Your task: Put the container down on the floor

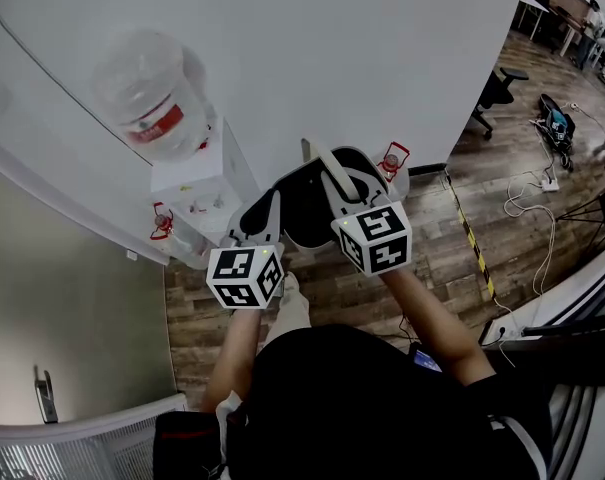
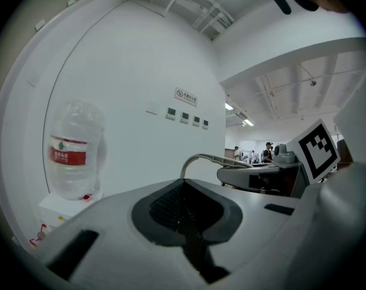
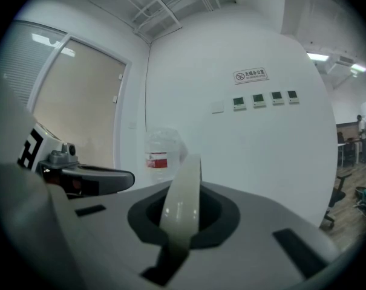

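Observation:
A curved white handle strip (image 1: 320, 160) is all I see of the container; its body is hidden. My right gripper (image 1: 334, 176) is held at chest height facing the white wall and is shut on that strip (image 3: 181, 204), which runs up through the dark notch of its jaws. In the left gripper view the strip (image 2: 201, 157) arcs out from the right gripper. My left gripper (image 1: 267, 206) is level with it on its left; its jaws (image 2: 186, 213) are together with nothing between them.
A white water dispenser (image 1: 197, 183) with a big clear bottle (image 1: 157, 98) stands against the wall ahead. Clear jugs with red handles sit on the wooden floor at left (image 1: 172, 230) and right (image 1: 394, 166). Office chair (image 1: 497, 93), cables (image 1: 532, 193) and striped floor tape (image 1: 472, 238) lie to the right.

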A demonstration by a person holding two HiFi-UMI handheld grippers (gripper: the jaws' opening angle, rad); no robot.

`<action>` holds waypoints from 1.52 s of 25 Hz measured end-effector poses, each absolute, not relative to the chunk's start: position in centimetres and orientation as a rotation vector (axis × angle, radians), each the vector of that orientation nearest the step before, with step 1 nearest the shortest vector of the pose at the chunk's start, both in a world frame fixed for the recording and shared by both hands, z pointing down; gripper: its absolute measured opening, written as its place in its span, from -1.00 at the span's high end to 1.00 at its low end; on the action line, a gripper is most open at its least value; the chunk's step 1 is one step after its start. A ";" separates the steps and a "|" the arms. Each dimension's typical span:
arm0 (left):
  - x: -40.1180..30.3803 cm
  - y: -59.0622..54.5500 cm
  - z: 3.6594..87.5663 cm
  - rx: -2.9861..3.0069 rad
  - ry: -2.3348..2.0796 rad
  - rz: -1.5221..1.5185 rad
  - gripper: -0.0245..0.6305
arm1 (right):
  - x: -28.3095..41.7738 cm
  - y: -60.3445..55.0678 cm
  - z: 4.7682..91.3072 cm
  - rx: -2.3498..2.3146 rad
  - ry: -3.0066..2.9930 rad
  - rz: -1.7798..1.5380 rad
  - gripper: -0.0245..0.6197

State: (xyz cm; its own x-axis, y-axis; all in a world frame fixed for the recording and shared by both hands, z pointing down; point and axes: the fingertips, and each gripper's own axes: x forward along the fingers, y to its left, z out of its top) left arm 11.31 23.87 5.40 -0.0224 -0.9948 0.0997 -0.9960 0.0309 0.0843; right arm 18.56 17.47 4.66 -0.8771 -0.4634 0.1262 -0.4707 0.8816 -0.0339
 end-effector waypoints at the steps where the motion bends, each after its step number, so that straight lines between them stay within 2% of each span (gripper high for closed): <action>1: 11.0 23.7 5.5 2.096 -2.157 0.010 0.87 | 18.3 17.3 4.7 0.727 -2.935 0.098 0.83; 18: 5.5 16.9 5.9 2.079 -2.114 -0.052 0.87 | 12.9 11.2 5.8 0.724 -2.887 0.128 0.83; 38: -6.7 6.0 4.2 2.183 -1.982 -0.003 0.87 | 0.9 0.6 5.0 0.858 -2.829 0.177 0.83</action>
